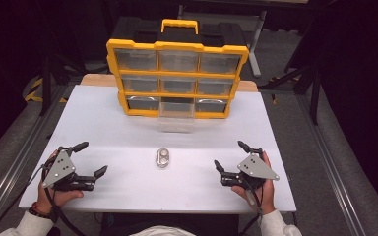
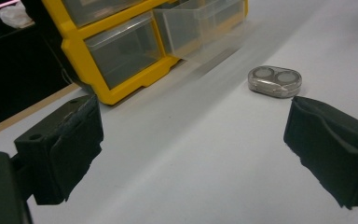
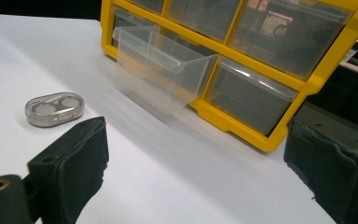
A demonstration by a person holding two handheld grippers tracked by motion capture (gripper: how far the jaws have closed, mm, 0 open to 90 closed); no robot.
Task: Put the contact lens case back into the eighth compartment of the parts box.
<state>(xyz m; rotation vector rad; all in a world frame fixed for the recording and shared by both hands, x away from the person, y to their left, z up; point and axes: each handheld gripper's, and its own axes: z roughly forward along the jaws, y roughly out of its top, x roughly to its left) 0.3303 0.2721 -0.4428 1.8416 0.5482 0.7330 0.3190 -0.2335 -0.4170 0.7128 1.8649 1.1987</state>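
A small oval clear-plastic case point(image 1: 163, 158) (two round discs inside) lies on the smooth white table point(image 1: 103, 128). Both black padded claws, left claw point(image 1: 89, 158) and right claw point(image 1: 229, 155), gape empty.

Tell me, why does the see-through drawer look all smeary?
In the left gripper view the pulled-out clear drawer is streaked with blur at its front edge; in the right gripper view its front also smears, while the small oval case stays sharp; in the high view the drawer looks hazy, the surroundings dark.
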